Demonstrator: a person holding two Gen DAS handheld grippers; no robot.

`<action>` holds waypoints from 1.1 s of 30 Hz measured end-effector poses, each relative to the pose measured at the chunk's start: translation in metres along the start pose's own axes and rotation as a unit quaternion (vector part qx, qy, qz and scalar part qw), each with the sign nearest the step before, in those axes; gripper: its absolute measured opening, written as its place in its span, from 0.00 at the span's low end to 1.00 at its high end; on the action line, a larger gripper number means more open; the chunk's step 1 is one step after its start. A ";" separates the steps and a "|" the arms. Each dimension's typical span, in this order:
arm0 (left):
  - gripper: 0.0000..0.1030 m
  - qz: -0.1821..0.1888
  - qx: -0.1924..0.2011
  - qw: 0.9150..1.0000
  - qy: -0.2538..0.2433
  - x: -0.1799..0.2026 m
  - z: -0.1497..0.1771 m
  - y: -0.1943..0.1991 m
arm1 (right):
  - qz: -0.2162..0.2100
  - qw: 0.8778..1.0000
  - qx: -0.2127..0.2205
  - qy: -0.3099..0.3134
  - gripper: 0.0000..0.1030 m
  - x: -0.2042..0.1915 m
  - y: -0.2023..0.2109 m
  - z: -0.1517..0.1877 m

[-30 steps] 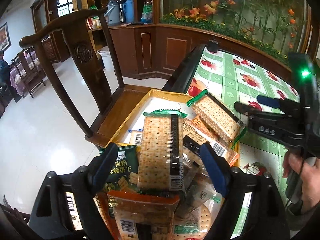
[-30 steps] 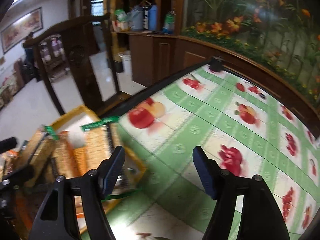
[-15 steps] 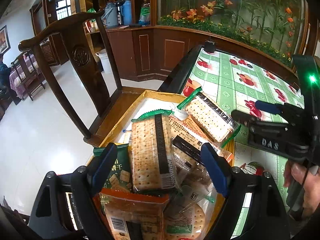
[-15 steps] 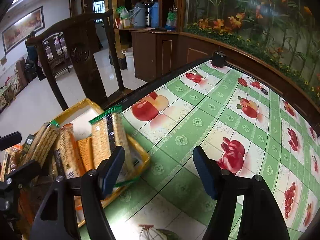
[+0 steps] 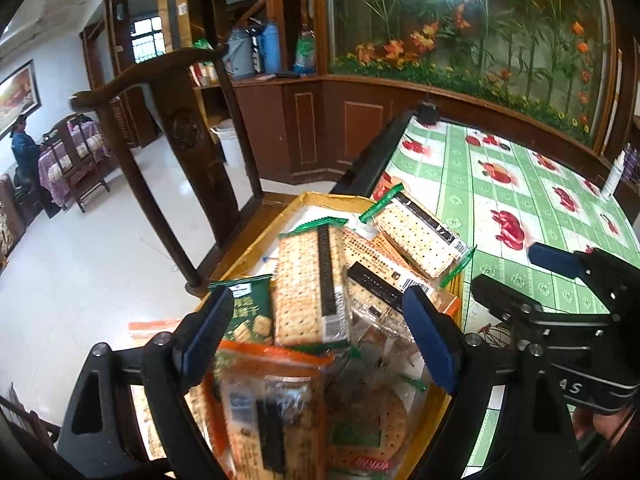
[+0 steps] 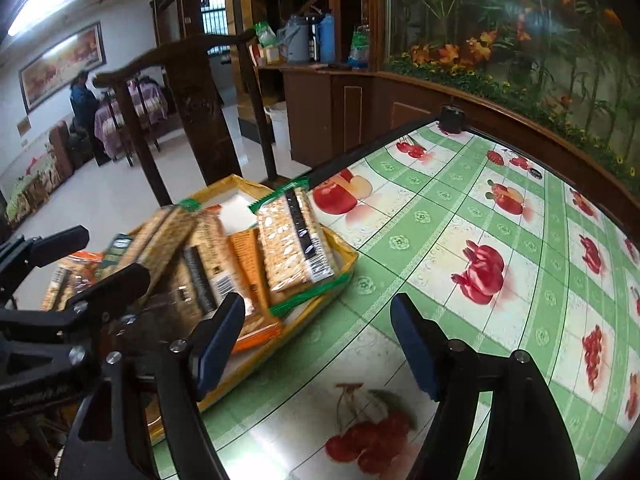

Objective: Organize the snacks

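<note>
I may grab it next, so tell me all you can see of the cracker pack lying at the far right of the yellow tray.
The cracker pack is a clear-wrapped flat stack of pale square crackers with a dark label band, a barcode and green crimped ends. It lies tilted on other packs, one end overhanging the yellow tray rim toward the tablecloth. No gripper touches it.

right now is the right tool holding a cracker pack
No, the right tool is open and empty over the green fruit-print tablecloth, beside the yellow tray of cracker packs.
</note>
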State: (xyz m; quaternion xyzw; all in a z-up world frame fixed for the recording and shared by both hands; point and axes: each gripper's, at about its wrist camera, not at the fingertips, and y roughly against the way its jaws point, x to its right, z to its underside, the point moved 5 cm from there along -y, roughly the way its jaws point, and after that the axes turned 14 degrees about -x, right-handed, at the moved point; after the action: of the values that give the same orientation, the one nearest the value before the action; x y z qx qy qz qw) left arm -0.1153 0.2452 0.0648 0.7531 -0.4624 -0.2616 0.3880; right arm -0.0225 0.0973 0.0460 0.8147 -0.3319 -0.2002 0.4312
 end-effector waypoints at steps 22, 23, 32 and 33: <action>0.95 -0.054 0.062 0.995 0.064 -0.042 0.064 0.034 | -0.006 1.000 0.014 -0.001 0.79 -0.049 0.009 0.051; 0.95 -0.051 0.061 0.995 0.065 -0.044 0.067 0.034 | -0.005 1.000 0.014 0.002 0.79 -0.051 0.009 0.051; 0.96 -0.061 0.068 0.994 0.068 -0.050 0.069 0.034 | -0.004 1.000 0.007 0.008 0.79 -0.056 0.007 0.053; 0.97 -0.066 0.069 0.993 0.065 -0.049 0.069 0.035 | -0.006 1.000 0.005 0.007 0.79 -0.055 0.006 0.053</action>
State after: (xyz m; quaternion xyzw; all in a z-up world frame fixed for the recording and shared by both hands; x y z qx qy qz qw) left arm -0.2057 0.2567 0.0568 0.8225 -0.4027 -0.2042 0.3459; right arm -0.0959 0.1041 0.0241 0.8205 -0.3249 -0.1953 0.4279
